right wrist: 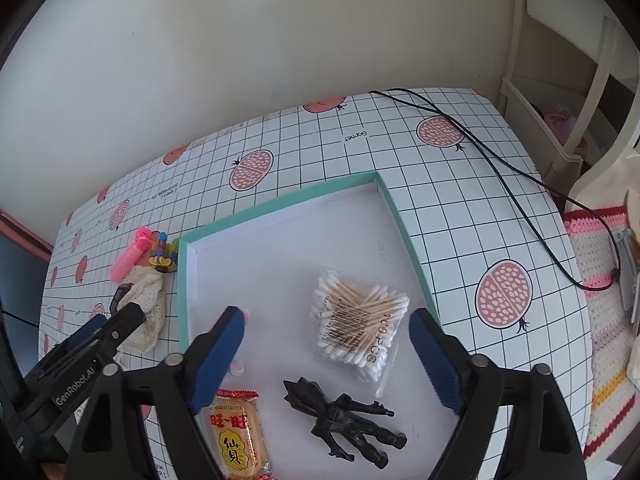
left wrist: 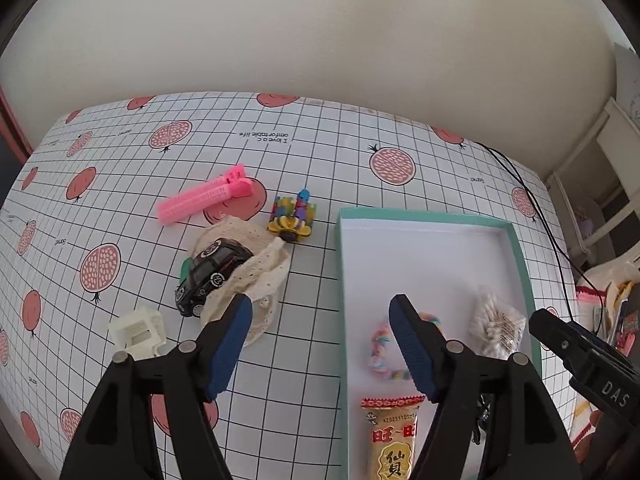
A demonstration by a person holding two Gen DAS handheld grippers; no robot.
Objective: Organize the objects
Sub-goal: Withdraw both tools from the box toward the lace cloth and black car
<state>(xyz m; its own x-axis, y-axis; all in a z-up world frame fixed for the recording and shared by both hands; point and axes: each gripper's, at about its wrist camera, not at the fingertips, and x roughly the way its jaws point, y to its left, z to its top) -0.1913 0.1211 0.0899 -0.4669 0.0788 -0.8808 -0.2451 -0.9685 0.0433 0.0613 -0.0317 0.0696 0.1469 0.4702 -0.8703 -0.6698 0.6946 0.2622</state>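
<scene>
Left wrist view: left claw (left wrist: 320, 344) spread wide, nothing between the jaws, hanging over the near-left wall of the teal tray (left wrist: 432, 216). Judged step: between placements, both claws free, next pick pending. Outside the tray, all left of it on the tabletop (left wrist: 360, 152): one pink clip (left wrist: 204, 199), one multicoloured block toy (left wrist: 292, 220), one black toy car (left wrist: 210, 274) sitting on one cream lace cloth (left wrist: 260, 268), one white plastic piece (left wrist: 138, 330). Inside the tray from this view: one pastel braided ring (left wrist: 380, 344), one bag of cotton swabs (left wrist: 498, 322), one rice cracker packet (left wrist: 392, 436). So five things left out, by this count. Right claw body pokes in at the tray's right edge.

Right wrist view: right claw (right wrist: 328, 356) also wide and empty, over the tray's near half. Inside the tray: one swab bag (right wrist: 360, 320), one black action figure (right wrist: 344, 420), one cracker packet (right wrist: 236, 432), and a pastel bit behind the left finger, probably the braided ring, mostly hidden. Four in the tray in total. Left of the tray: clip, block toy, cloth, car only partly visible. One black cable (right wrist: 500, 168) runs right of the tray.

Next move, as I judge it: left claw reaches left of the tray for the nearest loose thing. Car and cloth overlap, so the grab has to take one cleanly without dragging the other.
</scene>
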